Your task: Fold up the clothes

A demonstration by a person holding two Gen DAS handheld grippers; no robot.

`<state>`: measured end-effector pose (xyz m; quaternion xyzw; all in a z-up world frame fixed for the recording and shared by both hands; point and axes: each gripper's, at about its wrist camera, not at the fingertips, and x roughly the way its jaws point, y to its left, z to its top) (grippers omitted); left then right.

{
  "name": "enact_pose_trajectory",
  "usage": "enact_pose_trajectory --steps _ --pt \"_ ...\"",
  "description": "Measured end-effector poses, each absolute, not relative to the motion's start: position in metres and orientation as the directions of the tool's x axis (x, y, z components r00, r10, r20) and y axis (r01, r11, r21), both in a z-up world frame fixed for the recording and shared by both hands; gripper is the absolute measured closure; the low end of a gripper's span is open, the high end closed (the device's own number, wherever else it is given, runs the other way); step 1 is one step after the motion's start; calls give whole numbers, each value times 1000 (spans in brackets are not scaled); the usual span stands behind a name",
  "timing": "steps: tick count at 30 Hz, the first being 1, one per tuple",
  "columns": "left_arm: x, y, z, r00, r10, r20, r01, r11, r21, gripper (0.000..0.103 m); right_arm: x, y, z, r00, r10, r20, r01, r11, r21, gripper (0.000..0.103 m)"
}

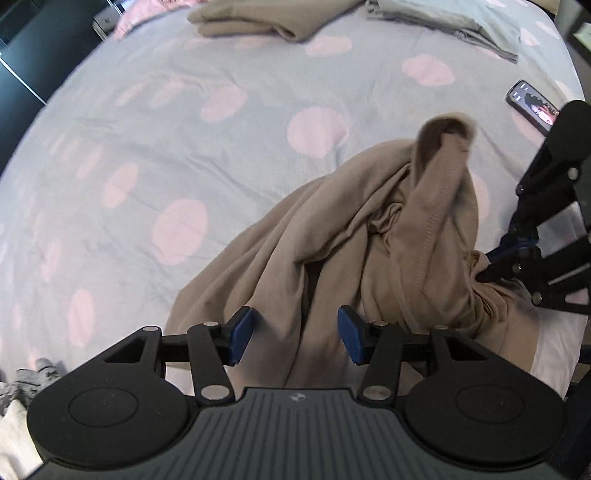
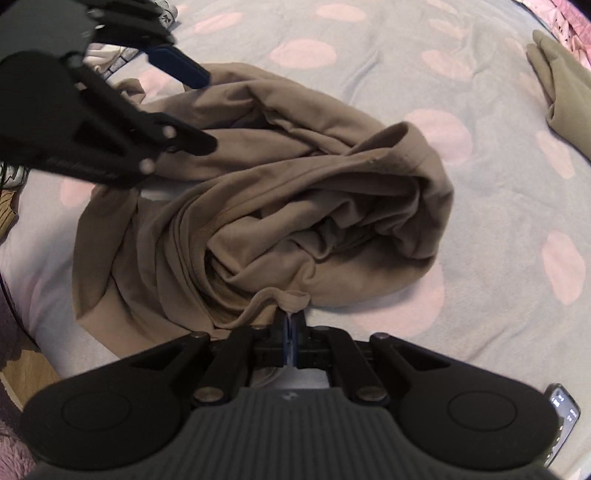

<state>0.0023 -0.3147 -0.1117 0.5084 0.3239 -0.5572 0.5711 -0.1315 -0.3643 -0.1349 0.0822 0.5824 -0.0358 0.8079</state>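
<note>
Gripping a hem, the right tongs (image 2: pixel 291 325) pinched the crumpled tan jersey garment (image 2: pixel 258 206).
Left tongs (image 1: pixel 295 332) hung open, empty; one-sided pulling risked bunching it further.

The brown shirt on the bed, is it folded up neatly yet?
No, the brown shirt lies in a crumpled heap on the spotted bedsheet, with one edge pinched in the right gripper.

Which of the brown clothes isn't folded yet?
The crumpled tan garment right under the grippers. The other tan garment, at the bed's far edge, already lies folded flat.
</note>
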Motion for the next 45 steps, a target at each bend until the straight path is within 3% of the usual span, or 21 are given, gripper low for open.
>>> enact_pose_trajectory --steps 2,4,6,9,19,27,30,34,38,42,45 --pt "5 -319 -118 166 -291 -942 968 -133 212 59 -130 -363 -137 317 34 -948 155 984 87 100" --pt "9 -320 -122 169 -281 -945 973 -104 205 82 -129 -361 -138 316 27 -948 155 985 79 100" --pt "12 -319 -123 164 -284 -945 980 -59 188 92 -130 -355 -139 321 5 -947 149 987 55 100" --pt "13 -313 -115 180 -314 -932 981 -14 194 96 -134 -345 -139 340 -37 -940 131 991 8 100" --pt "37 -252 -12 371 -417 -830 929 171 330 97 -166 -378 -91 421 -138 -897 280 960 -16 101" --pt "30 -196 73 479 -474 -739 877 278 391 98 -187 -401 18 536 -395 -746 290 916 -276 101" --pt "22 -171 97 469 -511 -720 882 317 349 98 -198 -405 67 585 -441 -681 288 898 -334 101" --pt "26 -139 128 389 -546 -742 905 375 199 98 -212 -409 127 650 -497 -575 286 861 -422 101" --pt "38 -120 118 326 -496 -805 911 391 129 97 -219 -410 166 700 -487 -522 260 855 -449 101" --pt "52 -114 59 286 -360 -888 906 404 128 97 -199 -416 149 694 -347 -631 152 927 -343 101" --pt "61 -110 2 251 -239 -938 900 415 135 97 -185 -405 100 648 -281 -708 117 955 -272 101"
